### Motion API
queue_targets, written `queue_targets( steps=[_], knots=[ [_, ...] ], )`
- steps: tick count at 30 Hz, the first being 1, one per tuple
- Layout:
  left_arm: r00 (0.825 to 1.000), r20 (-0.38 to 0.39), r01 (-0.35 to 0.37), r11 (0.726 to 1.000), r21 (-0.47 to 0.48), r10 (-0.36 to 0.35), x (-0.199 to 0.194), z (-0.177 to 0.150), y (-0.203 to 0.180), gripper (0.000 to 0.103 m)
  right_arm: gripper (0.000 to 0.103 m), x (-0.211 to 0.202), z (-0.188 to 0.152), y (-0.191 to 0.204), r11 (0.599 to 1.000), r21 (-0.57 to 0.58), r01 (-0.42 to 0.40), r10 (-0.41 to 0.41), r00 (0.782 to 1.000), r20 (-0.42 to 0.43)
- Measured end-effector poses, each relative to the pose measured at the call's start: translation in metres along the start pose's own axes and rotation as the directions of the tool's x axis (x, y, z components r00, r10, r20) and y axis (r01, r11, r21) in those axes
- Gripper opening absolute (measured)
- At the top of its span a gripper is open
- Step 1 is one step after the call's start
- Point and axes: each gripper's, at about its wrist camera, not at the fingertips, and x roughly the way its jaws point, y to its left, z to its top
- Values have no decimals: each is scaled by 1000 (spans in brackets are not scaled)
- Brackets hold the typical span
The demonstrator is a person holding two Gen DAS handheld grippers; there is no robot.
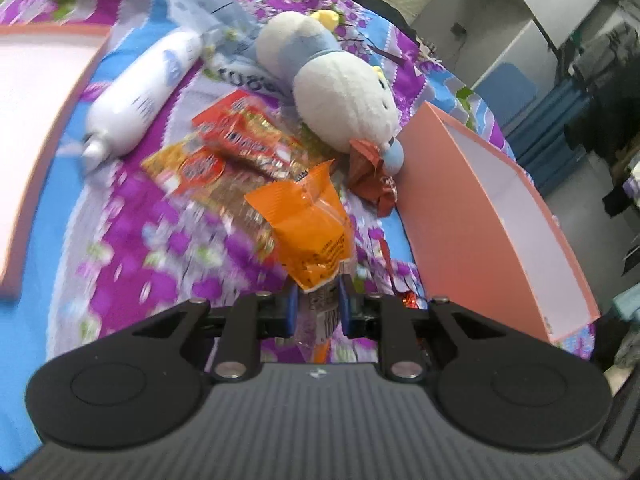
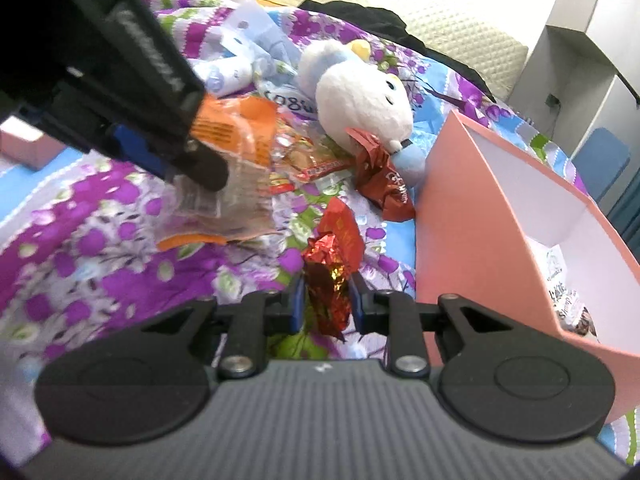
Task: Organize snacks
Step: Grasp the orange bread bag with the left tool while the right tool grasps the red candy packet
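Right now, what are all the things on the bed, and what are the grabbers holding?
orange snack packet: one, orange, lifted above the bedspread, its end pinched in the left jaws.
shiny red sweet: one, red foil, pinched in the right jaws.
red and yellow snack packets: a few, in a pile mid-bed.
dark red wrapper: one, by the toy's nose, beside the box.
plush toy: one, white and blue, lying behind the snacks.
white bottle: one, lying on its side, left of the snacks.
pink box: one, open, white inside, on the right; a packet lies inside.
bedspread: one, purple, blue, flowery.
left gripper: shut on the orange packet.
right gripper: shut on the sweet.
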Motion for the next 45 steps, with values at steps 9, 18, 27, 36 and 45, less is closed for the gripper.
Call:
queue_targets(
  steps=[9,18,27,36,45],
  knots=[
    [998,-67,-31,991,-127,22,-64,-64,39,23,24,-48,-21,18,992,-66,-111,110,994,-12],
    [993,-23,-115,967,-227,112,-96,-85,67,35,25,-58,-36,27,976,-92,-196,195,980,-30],
    [975,5,-213,947,-240,220,-101,-91,51,80,71,-62,-38,8,946,38,-322,322,947,1],
    [953,22,-285,921,-265,301,-81,-84,27,85,70,-47,-32,0,921,150,-360,362,932,13],
    [946,-9,-318,919,-231,325,-50,-79,26,85,60,-28,-30,6,936,153,-318,323,946,-8]
  ],
)
